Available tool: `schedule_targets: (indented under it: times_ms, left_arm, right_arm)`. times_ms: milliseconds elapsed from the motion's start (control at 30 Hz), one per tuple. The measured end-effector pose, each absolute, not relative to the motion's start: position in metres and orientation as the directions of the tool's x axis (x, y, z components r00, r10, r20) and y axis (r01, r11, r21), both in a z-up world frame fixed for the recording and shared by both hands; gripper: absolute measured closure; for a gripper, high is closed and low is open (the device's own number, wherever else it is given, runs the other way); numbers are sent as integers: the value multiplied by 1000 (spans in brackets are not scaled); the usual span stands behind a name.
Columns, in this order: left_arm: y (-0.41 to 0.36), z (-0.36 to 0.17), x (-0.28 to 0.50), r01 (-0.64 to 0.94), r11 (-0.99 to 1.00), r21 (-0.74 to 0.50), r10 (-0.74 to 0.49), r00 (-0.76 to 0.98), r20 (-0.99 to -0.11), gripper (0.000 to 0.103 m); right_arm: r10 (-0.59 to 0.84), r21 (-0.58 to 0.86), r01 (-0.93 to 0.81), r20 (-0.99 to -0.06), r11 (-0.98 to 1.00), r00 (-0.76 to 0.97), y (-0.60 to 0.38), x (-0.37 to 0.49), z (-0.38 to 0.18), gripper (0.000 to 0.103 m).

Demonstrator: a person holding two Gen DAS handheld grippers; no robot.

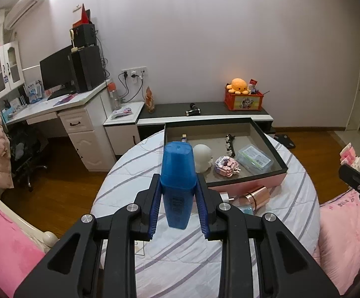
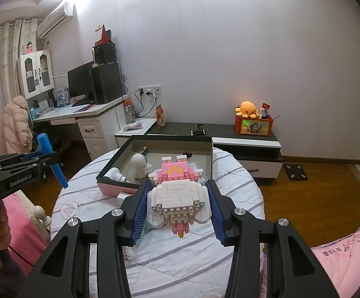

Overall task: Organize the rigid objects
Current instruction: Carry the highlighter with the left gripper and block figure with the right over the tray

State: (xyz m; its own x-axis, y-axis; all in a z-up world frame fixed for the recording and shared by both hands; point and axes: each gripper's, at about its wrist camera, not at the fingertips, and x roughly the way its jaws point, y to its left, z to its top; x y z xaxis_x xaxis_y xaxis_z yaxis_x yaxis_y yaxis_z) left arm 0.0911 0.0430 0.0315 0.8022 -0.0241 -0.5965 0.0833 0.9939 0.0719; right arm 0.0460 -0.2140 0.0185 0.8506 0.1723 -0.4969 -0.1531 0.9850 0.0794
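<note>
I have both loads lifted clear of the round tabletop (image 1: 291,198) and I judge this to be the carry step: each item is up, neither is in the box yet.

My left hand-held gripper (image 1: 178,193) is clamped on a blue translucent bottle (image 1: 178,173), upright between the pads, cap end towards the box. My right hand-held gripper (image 2: 178,198) is clamped on a white and pink brick-built figure (image 2: 177,196), held by its flanks with the pink end pointing back at me.

The open box (image 1: 274,154), dark-rimmed with a pink outer wall, sits at the far edge of the tabletop. Inside it I see a white figurine (image 1: 203,157), a smaller pink brick model (image 1: 226,166), a clear plastic case (image 1: 254,159) and a dark beaded strip (image 1: 229,141). A rose-gold bottle (image 1: 254,196) lies on the tabletop just beside the box's near wall.

Next, I think each load must travel forward over the near wall and come down onto bare floor of the box. The free room looks to be on the left side near the white figurine, so the bottle probably needs laying down or setting carefully to avoid toppling.

Readable writing: "GenRobot.AI" on the left gripper's body in the right wrist view. There is lettering on the pink bedding (image 2: 348,248) at the lower right, too distorted for me to read.
</note>
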Motion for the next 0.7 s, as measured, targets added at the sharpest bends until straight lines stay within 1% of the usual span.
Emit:
schedule_targets:
  times_ms: [367, 500, 700]
  left_arm:
    - [35, 25, 138, 92, 992, 91, -16, 783, -622, 76]
    - [30, 21, 179, 100, 990, 96, -14, 761, -649, 76]
    - [25, 5, 243, 124, 987, 98, -18, 705, -709, 76]
  right_arm:
    - [183, 93, -157, -514, 983, 838, -215, 73, 11, 57]
    - [193, 104, -162, -529, 981, 826, -217, 101, 6, 57]
    - [208, 124, -167, -579, 978, 788, -219, 163, -10, 57]
